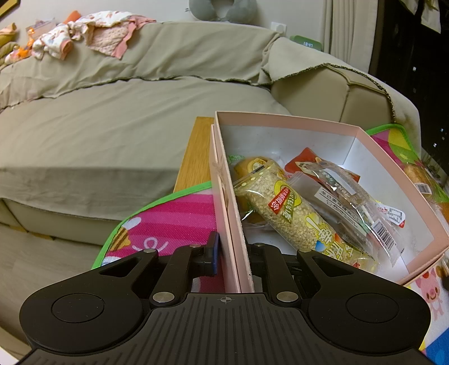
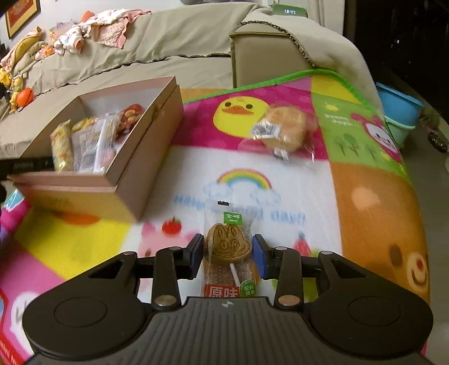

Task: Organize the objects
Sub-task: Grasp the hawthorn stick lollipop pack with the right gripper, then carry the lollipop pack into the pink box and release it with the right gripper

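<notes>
Lollipop [image 2: 228, 252] gripped in right gripper [image 2: 228, 252] above cartoon mat [image 2: 280, 168]; bun [image 2: 283, 127] ahead, sofa [image 2: 196, 67] beyond. Left view only: left gripper [image 1: 233, 255] clamped on pink box [image 1: 221, 179] wall, snack packs [image 1: 283, 213] just inside.

Counted: one pink box [image 2: 140, 179]; one lollipop cookie [image 2: 228, 247] between the jaws; one wrapped bun [image 2: 286, 127] beyond them; one sesame bar [image 1: 280, 213].

A big sofa [image 1: 118, 118] under a beige cover fills the back, baby clothes [image 1: 84, 33] heaped on top, a green digital clock [image 2: 289, 11] glowing beside pale curtains [image 1: 348, 28].
</notes>
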